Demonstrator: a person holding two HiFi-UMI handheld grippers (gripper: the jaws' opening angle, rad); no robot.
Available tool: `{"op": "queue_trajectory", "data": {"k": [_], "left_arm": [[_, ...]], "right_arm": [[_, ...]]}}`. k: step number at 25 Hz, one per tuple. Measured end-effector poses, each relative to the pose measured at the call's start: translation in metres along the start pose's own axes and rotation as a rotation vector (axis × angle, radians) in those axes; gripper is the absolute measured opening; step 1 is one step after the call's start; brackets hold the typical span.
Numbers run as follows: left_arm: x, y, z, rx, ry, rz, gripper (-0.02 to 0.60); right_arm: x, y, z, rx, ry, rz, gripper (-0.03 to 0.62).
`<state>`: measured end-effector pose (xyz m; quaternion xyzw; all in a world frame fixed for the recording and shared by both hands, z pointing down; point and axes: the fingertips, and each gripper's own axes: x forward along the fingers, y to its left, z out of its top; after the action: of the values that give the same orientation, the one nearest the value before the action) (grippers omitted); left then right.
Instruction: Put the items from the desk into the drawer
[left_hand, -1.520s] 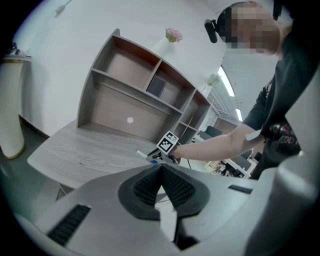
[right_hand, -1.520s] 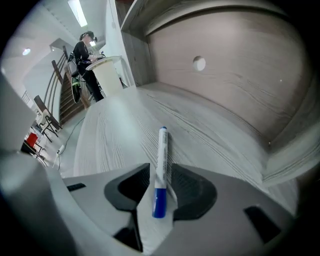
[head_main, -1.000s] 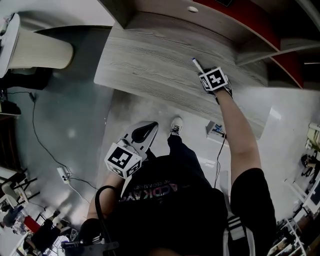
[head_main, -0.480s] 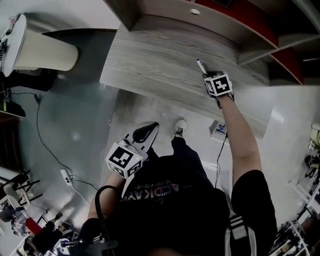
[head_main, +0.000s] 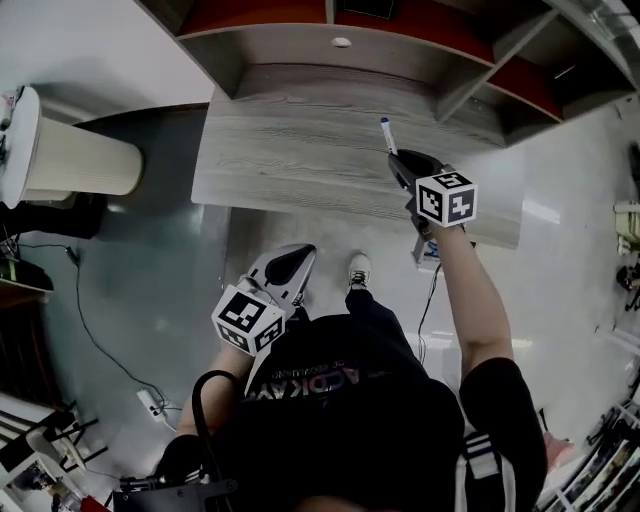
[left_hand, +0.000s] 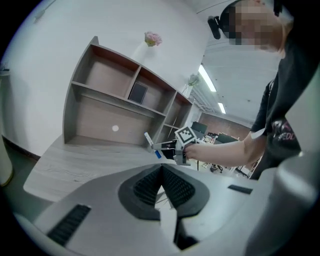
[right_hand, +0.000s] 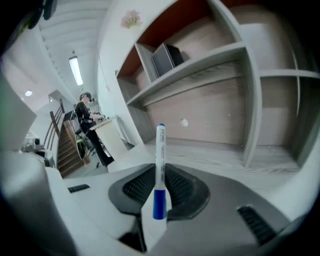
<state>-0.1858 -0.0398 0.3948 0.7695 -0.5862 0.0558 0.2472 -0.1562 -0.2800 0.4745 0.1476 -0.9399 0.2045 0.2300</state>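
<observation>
One marker (head_main: 387, 132), one desk (head_main: 290, 150), two tools (head_main: 298, 256) (head_main: 396, 160)

Right gripper out with a pen, left tucked in low.
The right gripper (head_main: 400, 163) is held forward on an outstretched bare arm (head_main: 472, 300), tilted slightly down. Its jaws have just been closing and now clamp a pen (right_hand: 159, 165), which sticks out past the tips. The left gripper (head_main: 296, 257) sits close to the body, jaws together with nothing between them.

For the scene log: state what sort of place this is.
Probably an office or lab workroom: a wood-grain desk with open shelves above it, a power strip on the polished floor, and ceiling strip lights.
</observation>
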Motion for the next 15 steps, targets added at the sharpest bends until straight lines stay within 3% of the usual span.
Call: {"op": "queue_trajectory", "data": {"k": [7,15], "left_arm": [[-0.008,-0.011,0.012,0.06,-0.031,-0.108,0.011],[-0.009,-0.011,0.03,0.084,-0.061,-0.239,0.011]], "right_arm": [[-0.08,0.06,0.027,0.092,-0.242,0.012,0.075],[-0.137,0.118,0.028,0.101,-0.373,-0.041,0.075]]}}
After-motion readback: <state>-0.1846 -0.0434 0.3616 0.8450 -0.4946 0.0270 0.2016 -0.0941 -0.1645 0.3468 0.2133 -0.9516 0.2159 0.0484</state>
